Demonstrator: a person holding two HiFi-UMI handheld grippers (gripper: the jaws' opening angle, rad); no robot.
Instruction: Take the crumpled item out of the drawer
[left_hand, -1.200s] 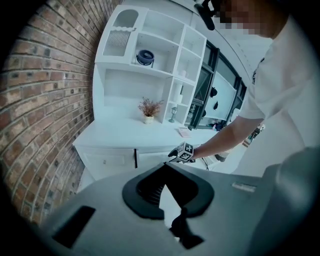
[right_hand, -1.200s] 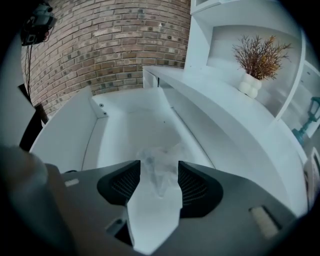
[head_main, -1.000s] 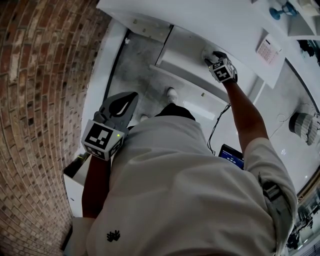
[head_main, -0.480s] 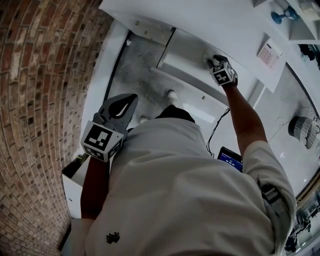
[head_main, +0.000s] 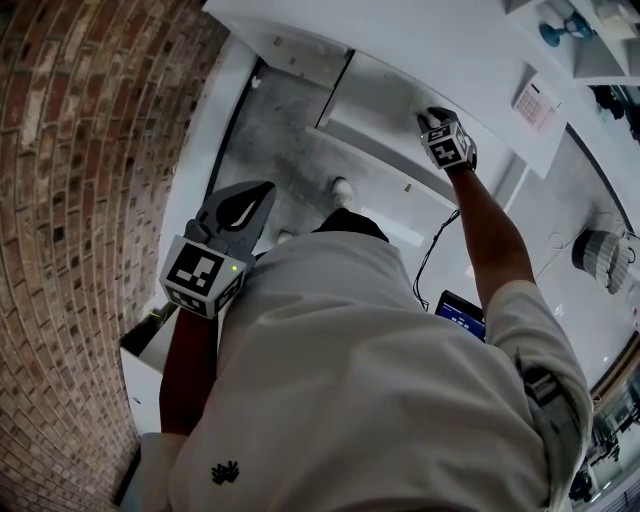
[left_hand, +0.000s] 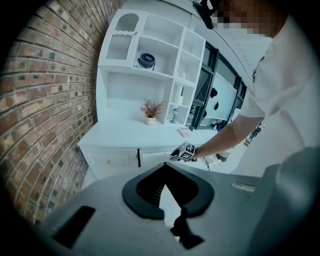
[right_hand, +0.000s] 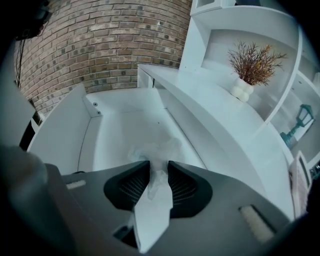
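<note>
In drawer (right_hand: 112, 135), crumpled item (right_hand: 156, 150) pinched, jaws just closing

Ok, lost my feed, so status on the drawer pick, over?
Right gripper jaws just closed onto crumpled white tissue, lying in white open drawer. Left gripper shut, empty, held back. Nothing blocking the lift.

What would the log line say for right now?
right gripper: jaws just closing, pinching crumpled paper | paper: inside open drawer | left gripper: shut, empty
</note>
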